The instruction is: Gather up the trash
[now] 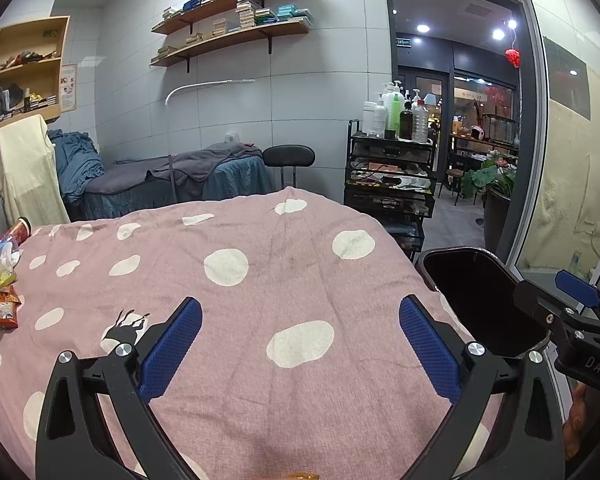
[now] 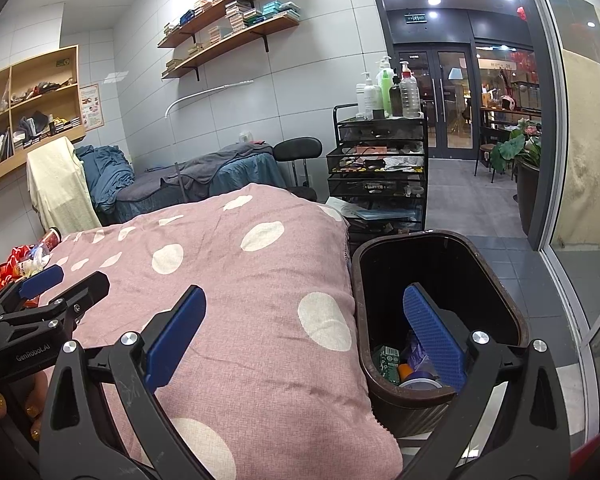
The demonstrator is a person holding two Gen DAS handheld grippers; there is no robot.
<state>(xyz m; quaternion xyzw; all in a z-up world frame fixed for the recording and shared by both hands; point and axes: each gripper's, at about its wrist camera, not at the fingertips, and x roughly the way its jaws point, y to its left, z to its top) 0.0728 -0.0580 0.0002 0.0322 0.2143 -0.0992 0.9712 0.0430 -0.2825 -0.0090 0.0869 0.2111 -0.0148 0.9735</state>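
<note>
Right gripper (image 2: 300,340) agape, empty, above bin (image 2: 496,280) rim; wrappers (image 1: 0,300) far-left

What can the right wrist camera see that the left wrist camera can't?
Only the right wrist view looks down inside the bin, where trash already lies at the bottom. Only the left wrist view shows the snack wrappers close up at the bed's left edge. Both show the pink spotted blanket, the bottle cart, the wall shelves, and both grippers, left and right, jaws open and empty.
</note>
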